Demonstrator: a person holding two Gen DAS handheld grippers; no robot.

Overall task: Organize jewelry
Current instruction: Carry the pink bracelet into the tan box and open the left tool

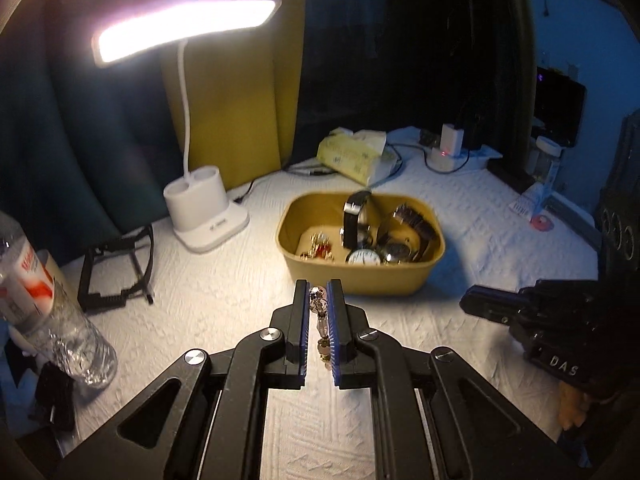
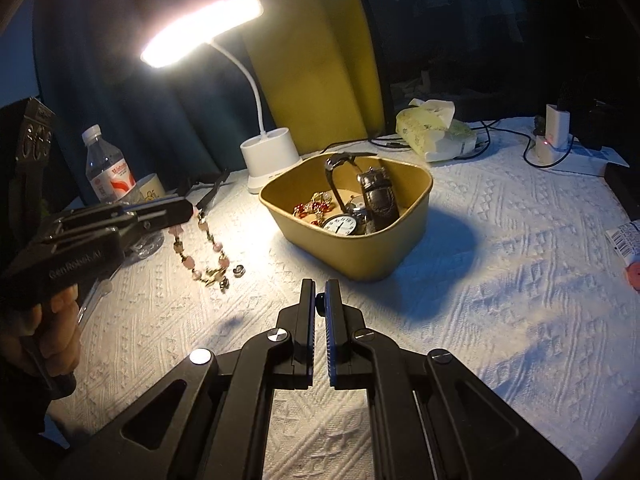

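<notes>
1 white textured tablecloth [image 2: 500, 280] covers the table. 1 white desk lamp [image 2: 272, 168], lit, stands behind the bin. 1 tan bin [image 2: 360, 256] sits mid-table, holding 3 watches as far as I can count: one black-strap watch [image 2: 340, 172] standing on edge, one brown-strap watch [image 2: 378, 196] leaning, one white-dial watch [image 2: 340, 225] lying flat at the front. Also a cluster of red-and-gold jewelry [image 2: 314, 208] in the bin's left part; piece count not readable.

1 tissue pack [image 2: 436, 132] behind the bin, 1 water bottle [image 2: 106, 168] at far left, 1 black folding stand [image 1: 116, 268] near the lamp base.

1 pink bead necklace [image 2: 200, 252] hangs from the left gripper [image 1: 319, 308], which is clamped on it; the lower end with a small ring lies on the cloth, left of the bin.

Right gripper [image 2: 320, 306]: jaws nearly together, pinching 1 small dark object [image 2: 320, 305]; too small to identify. It sits just in front of the bin.
</notes>
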